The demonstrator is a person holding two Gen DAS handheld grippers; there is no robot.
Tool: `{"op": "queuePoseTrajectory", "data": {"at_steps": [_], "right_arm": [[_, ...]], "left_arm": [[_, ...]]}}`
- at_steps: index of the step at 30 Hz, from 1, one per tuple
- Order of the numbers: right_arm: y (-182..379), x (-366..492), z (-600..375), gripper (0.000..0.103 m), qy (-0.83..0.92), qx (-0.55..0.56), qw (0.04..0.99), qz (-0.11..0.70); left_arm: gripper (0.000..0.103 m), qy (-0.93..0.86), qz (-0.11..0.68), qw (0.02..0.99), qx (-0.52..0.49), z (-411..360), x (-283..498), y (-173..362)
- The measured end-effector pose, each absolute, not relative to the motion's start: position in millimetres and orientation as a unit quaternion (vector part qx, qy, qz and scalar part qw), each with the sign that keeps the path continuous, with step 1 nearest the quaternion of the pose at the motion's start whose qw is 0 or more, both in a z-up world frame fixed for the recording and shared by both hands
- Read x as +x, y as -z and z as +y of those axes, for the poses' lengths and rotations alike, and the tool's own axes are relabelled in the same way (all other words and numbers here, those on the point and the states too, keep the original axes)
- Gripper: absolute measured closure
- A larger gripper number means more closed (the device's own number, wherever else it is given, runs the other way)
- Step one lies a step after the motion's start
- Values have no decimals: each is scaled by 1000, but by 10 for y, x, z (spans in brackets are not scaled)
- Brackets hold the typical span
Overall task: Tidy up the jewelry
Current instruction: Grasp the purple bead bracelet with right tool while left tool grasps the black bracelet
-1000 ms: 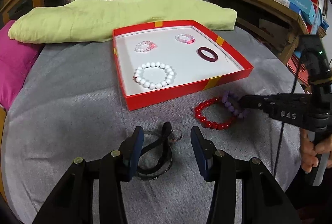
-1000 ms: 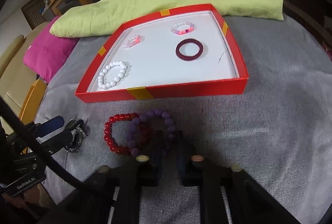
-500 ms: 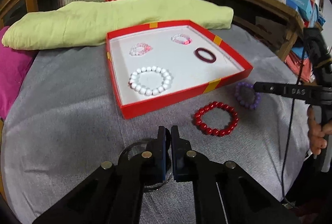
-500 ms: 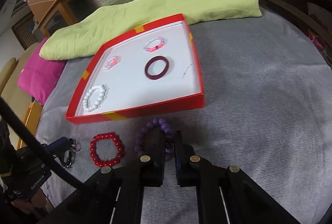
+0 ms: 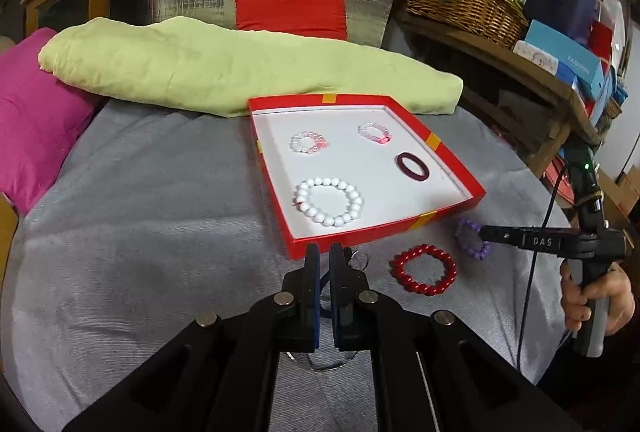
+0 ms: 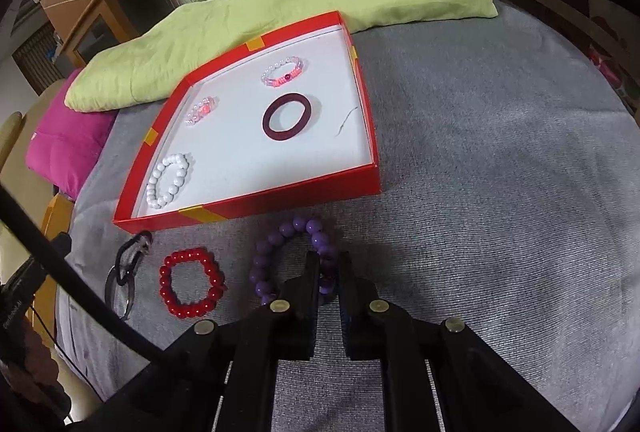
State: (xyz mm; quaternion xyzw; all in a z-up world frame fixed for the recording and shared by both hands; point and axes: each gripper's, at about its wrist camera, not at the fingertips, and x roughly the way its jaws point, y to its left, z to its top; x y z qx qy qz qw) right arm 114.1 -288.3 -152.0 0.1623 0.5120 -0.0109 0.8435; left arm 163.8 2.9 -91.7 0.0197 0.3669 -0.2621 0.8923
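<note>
1. Grey ribbed cloth (image 6: 500,160): broad bare stretch from 1 to 4 o'clock of the red tray (image 6: 280,198).
2. Tray, shallow card, white floor; its near wall stands just beyond both grippers.
3. Purple bead bracelet (image 6: 276,244) on the cloth, 6 o'clock of the tray; right gripper (image 6: 329,272) pinched nearly closed on its near beads.
4. Red bead bracelet (image 6: 188,284), glossy, loose at 9 o'clock of the purple.
5. Left gripper (image 5: 324,264) closed tight on the dark strap with metal rings (image 6: 126,268).
</note>
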Motion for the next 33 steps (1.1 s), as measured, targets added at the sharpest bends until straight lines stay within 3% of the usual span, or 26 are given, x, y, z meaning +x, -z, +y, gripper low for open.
{"op": "queuePoseTrajectory", "data": {"at_steps": [5, 9, 10, 20, 22, 28, 33], "right_arm": [[1542, 1143, -2882, 92, 15, 169, 838, 518], [1562, 1149, -2859, 87, 15, 169, 835, 523], [1563, 1149, -2852, 86, 14, 169, 835, 523], [1568, 1127, -2729, 83, 6, 138, 846, 516], [1565, 1127, -2676, 87, 4, 117, 850, 513], [1533, 1129, -2607, 93, 6, 88, 860, 503], [1443, 1099, -2672, 93, 4, 98, 868, 486]], "left_arm": [[96, 248, 384, 889, 26, -38, 1700, 1003], [69, 250, 409, 877, 40, -173, 1765, 1144], [68, 251, 411, 875, 45, -206, 1771, 1169], [68, 258, 443, 857, 65, -455, 1914, 1375], [68, 255, 446, 855, 73, -471, 1917, 1403], [93, 262, 447, 852, 81, -494, 1904, 1426], [95, 264, 438, 855, 86, -511, 1873, 1369]]}}
